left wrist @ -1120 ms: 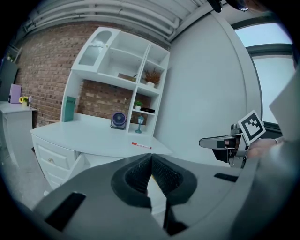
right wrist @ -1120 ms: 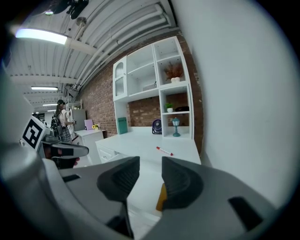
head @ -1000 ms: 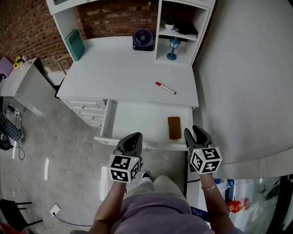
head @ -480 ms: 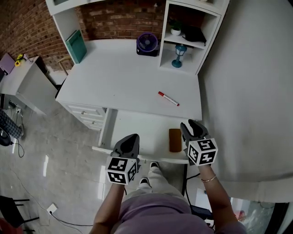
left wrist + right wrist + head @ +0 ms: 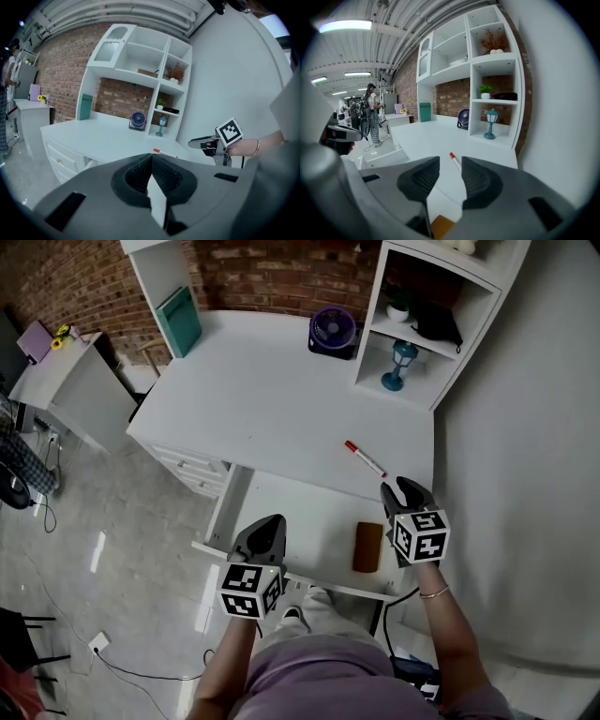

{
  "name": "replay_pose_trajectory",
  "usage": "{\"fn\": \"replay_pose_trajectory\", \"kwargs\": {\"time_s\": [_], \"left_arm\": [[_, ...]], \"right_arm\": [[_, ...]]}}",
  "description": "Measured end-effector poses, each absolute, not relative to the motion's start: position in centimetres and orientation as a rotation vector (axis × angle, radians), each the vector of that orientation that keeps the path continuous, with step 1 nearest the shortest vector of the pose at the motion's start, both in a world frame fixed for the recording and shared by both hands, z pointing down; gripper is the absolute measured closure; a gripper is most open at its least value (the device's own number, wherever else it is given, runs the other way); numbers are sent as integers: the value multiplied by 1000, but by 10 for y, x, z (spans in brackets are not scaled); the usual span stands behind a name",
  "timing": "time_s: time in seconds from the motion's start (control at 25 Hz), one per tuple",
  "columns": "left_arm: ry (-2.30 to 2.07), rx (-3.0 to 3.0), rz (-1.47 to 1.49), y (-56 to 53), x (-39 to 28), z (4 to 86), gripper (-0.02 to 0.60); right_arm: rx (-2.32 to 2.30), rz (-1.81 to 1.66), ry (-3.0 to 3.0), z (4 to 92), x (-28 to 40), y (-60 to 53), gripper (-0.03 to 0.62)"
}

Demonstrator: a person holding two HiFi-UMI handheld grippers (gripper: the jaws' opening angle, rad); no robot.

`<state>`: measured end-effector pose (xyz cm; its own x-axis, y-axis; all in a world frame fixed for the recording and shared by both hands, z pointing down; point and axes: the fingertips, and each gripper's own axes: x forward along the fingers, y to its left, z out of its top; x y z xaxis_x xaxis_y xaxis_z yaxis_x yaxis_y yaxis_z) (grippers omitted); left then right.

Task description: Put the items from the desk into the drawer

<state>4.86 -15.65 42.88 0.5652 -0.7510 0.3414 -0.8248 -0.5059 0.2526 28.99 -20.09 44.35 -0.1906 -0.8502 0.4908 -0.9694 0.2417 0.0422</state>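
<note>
Room: a white desk (image 5: 262, 399) with a hutch (image 5: 441, 324) stands against a brick wall (image 5: 272, 277), and I look steeply down on it.
Drawer: the drawer (image 5: 305, 517) is pulled open under the desk's near edge. A brown block (image 5: 367, 547) lies flat in its right part.
Just changed: my right gripper (image 5: 405, 488) has left the drawer's front right corner and gone farther in, up to the desk's near edge. Its gap to the marker (image 5: 365, 458) has shrunk a good deal. My left gripper (image 5: 266, 526) has stayed over the drawer's front rail.
Meaning: I take the block as already stowed and the marker as the next item, so the reach for it is under way.
Marker place: it lies on the desk top in the near right part, just beyond the right gripper's tips and not touching them.
Marker axis: its long axis runs diagonally, with the red cap at the far-left end and the white barrel coming near-right toward my right gripper.
Right gripper: the jaws are spread with nothing between them. The marker sits beyond the gap, roughly in line with it.
Left gripper: the jaws are pressed together and hold nothing.
Also on the desk: a purple fan (image 5: 332, 331) and a teal book (image 5: 180, 322), both far back.
Next move: the jaws will have to come across the barrel, not along it, so I expect to turn the wrist.
</note>
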Motion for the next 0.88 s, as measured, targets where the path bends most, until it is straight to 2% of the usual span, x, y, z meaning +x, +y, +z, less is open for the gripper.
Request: {"fn": "replay_pose_trajectory", "kwargs": {"time_s": [0.88], "left_arm": [[-1451, 2244, 288, -179, 24, 449, 583]], "right_arm": [[1346, 397, -2012, 534, 288, -295, 436]]}}
